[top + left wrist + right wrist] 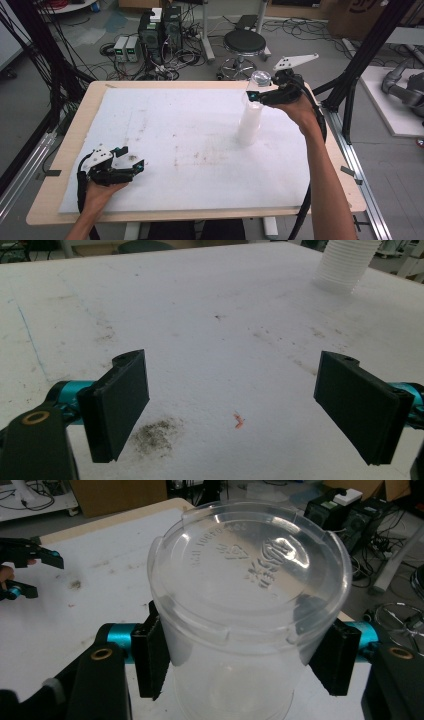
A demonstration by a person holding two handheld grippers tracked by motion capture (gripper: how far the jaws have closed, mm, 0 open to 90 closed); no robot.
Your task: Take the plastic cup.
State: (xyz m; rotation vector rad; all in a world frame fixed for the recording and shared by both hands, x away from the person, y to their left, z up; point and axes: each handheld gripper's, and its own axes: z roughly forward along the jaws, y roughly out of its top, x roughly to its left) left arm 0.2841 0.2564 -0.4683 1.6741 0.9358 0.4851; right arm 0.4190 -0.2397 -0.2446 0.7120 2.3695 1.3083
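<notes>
One right claw (245,655) clamps a clear cup (245,605); left claw (245,410) gapes empty.

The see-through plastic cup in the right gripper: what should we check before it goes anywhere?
1. Grip: right gripper has both black pads pressed on the upside-down clear plastic cup: ok.
2. Cup lifted free of the tall white stack of cups: cannot tell.
3. Stack upright on the white foam board: ok.
4. Left gripper open with nothing in it: ok.
5. Bare board in front of the left gripper for setting the cup down: ok.
</notes>
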